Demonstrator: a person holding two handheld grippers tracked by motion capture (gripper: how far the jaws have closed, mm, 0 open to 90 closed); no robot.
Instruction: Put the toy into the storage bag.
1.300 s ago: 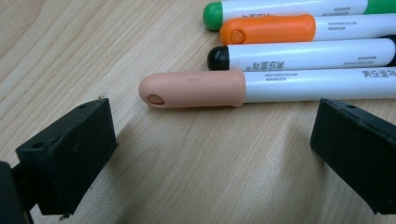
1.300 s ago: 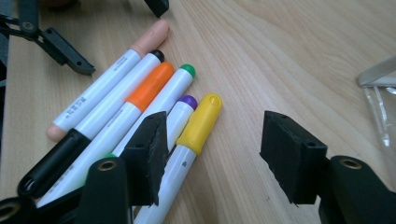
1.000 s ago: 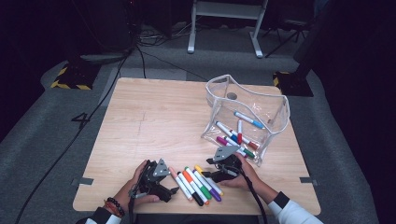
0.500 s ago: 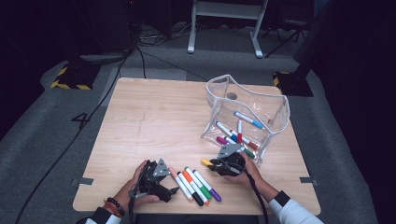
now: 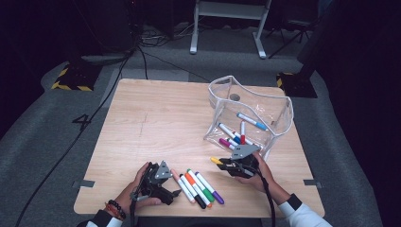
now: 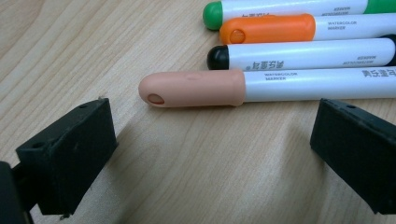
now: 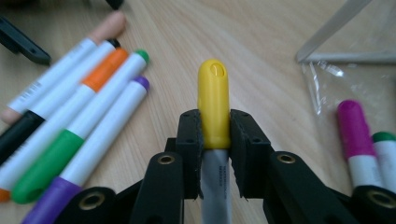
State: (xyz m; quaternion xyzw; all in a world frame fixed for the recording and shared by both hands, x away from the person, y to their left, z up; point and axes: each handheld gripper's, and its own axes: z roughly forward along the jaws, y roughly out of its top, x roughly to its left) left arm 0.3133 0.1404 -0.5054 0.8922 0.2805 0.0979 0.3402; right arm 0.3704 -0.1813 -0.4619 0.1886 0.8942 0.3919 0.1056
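Now right claw (image 7: 215, 135) clamps yellow marker (image 7: 213, 100); left claw (image 6: 205, 154) gapes wide, seemingly empty.

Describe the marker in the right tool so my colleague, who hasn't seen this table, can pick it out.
Start at the clear pouch on the wooden table. Just in front of its near corner, the right tool is shut on one marker. It is the marker with the yellow cap, held apart from the row of markers lying to its left.
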